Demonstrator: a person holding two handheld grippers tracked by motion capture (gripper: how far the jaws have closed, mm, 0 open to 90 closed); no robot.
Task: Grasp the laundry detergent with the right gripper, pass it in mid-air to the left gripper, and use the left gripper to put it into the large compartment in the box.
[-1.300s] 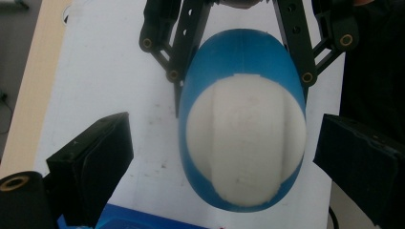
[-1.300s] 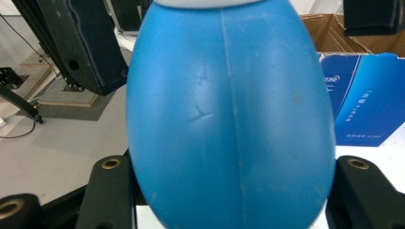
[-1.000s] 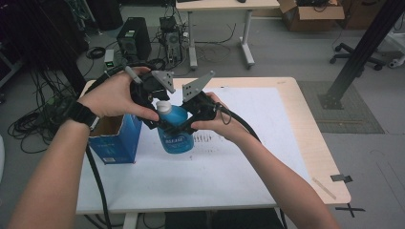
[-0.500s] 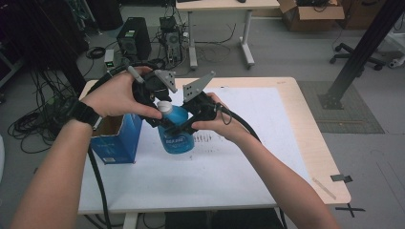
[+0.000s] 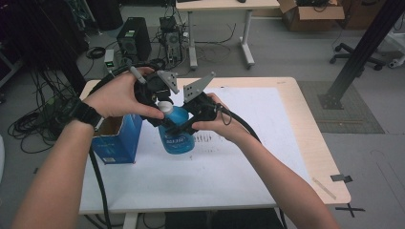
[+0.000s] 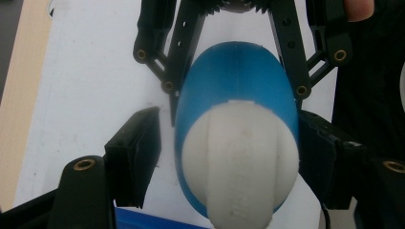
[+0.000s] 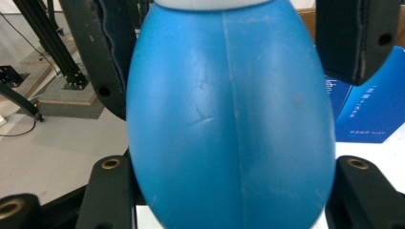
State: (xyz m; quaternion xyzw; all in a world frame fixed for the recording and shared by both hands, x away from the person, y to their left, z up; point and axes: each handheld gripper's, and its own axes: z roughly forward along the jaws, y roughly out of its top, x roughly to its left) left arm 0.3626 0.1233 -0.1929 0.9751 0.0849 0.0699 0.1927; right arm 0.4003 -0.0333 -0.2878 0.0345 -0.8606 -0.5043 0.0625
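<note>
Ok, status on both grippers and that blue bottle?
Right gripper clamped on blue bottle body. Left gripper jaws astride the white cap, one pad touching, other apart. Blue box stands beside, not obstructing.

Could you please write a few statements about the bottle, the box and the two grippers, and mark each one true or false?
1. The blue bottle has a white cap. True.
2. The right gripper clamps the bottle's body. True.
3. The left gripper is shut tight on the cap. False: its jaws sit on either side of the cap, and a gap shows beside one of them.
4. The blue box lies closed on its side. False: it stands upright with its top open.
5. The bottle is beside the box, over the white sheet. True.
</note>
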